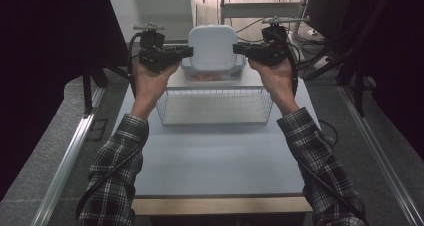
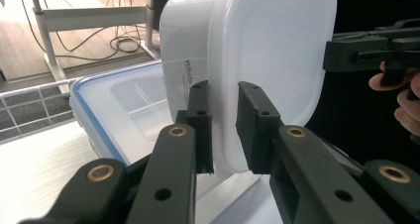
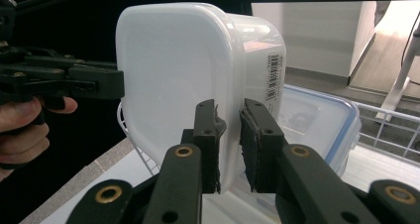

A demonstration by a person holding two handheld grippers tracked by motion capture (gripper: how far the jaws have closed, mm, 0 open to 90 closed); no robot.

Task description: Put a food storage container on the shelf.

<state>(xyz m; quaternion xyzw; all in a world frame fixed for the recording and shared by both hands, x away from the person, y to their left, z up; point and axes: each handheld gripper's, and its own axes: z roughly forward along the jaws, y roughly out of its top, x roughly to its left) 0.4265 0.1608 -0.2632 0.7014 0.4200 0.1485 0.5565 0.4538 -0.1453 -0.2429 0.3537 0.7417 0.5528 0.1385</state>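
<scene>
Above the blue-lidded box and behind the wire basket, I held the white tub in the air. My left claw pinched its lid rim on one side, my right claw the opposite rim. It seemed light, stiff and smooth, likely slippery; thin rims felt the best place to grip.
</scene>
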